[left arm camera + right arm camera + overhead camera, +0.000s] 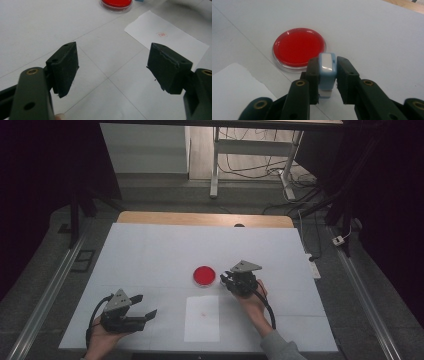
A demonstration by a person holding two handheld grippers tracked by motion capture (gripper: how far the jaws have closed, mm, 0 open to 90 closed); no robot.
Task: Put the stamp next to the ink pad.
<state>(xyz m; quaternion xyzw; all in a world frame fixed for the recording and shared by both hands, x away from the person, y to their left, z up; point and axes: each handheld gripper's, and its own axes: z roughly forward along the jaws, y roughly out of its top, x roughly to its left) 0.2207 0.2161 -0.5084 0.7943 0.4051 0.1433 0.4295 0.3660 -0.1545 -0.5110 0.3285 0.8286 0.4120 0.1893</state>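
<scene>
A round red ink pad point(204, 275) in a clear dish sits mid-table. Just right of it, my right gripper point(223, 279) is shut on a small light-blue stamp point(327, 71), held upright between the jaws. In the right gripper view the stamp stands just in front of the red pad point(298, 47). A white sheet of paper point(201, 319) lies near the front edge, with a small red stamped mark point(162, 34) on it. My left gripper point(145, 305) rests at the front left, open, with nothing between its jaws point(112, 67).
The white table cover point(150, 250) ends at a wooden strip point(205, 218) at the far side. Beyond the table, desk legs and cables point(260, 170) lie on the floor. Metal rails point(47, 290) run along both sides.
</scene>
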